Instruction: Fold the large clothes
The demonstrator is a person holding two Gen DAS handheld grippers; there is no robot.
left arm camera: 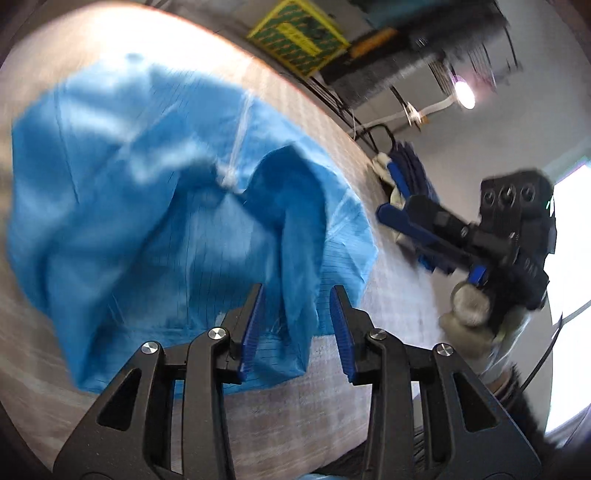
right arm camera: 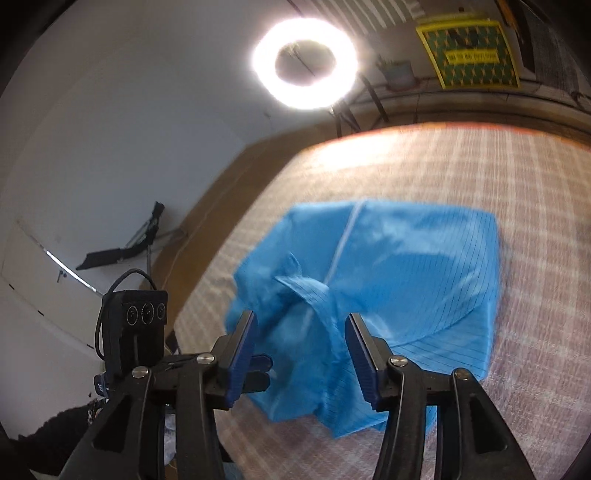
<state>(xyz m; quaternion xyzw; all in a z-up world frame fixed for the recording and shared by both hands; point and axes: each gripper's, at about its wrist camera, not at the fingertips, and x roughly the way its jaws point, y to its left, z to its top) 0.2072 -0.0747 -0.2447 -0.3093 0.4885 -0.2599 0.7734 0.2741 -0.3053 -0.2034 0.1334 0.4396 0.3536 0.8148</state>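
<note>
Left gripper [left arm camera: 297,332] angled down, jaws parted over blue garment [left arm camera: 155,206]

Thin blue garment [right arm camera: 399,266] was matt woven cloth with fine dark pinstripes, surface [right arm camera: 480,177] wore a rough checked fabric cover, left tool [left arm camera: 297,325] had matt black plastic arms, ribbed blue pads [left arm camera: 341,332], shiny metal rivets.

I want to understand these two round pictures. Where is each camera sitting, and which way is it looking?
Left wrist view: sits on the left gripper, looks down along its open fingers at the blue garment on the table; the right gripper shows too.
Right wrist view: sits on the right gripper, facing the garment and a ring light; the left gripper peeks in.
Shared: garment, table, yellow sign.
</note>
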